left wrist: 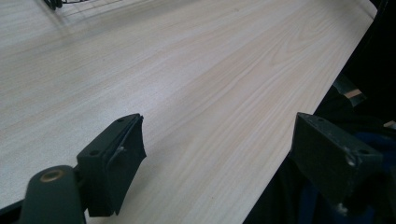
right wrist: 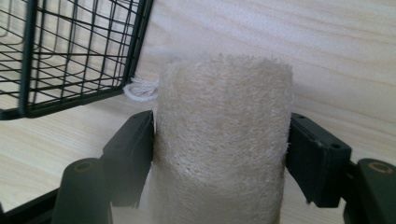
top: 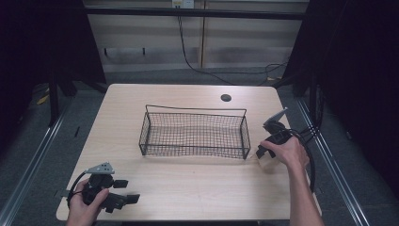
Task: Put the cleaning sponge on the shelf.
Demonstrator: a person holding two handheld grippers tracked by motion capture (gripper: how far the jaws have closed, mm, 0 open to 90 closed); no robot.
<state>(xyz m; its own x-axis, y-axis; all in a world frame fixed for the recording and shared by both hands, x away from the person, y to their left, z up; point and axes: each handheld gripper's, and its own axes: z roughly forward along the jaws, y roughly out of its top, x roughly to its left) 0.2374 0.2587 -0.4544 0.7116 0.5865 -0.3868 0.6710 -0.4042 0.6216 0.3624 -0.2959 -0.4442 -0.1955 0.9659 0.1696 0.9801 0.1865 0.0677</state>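
A pale, rough loofah pad [right wrist: 219, 154] with a white string loop stands on the table between the jaws of my right gripper [right wrist: 222, 122], which press on both of its sides. In the high view the loofah [top: 268, 163] lies just off the right end of a black wire basket [top: 245, 136], under my right gripper [top: 263, 154]. The basket's corner [right wrist: 28, 60] sits close to the left of the pad. My left gripper [top: 127, 190] rests near the table's front left corner, open, with only bare wood between its jaws [left wrist: 217, 135].
The light wooden table [top: 188, 183] has a round cable hole [top: 226, 98] at the back. The basket holds nothing that I can see. Black cables trail from the right gripper past the table's right edge. Dark floor and metal rails surround the table.
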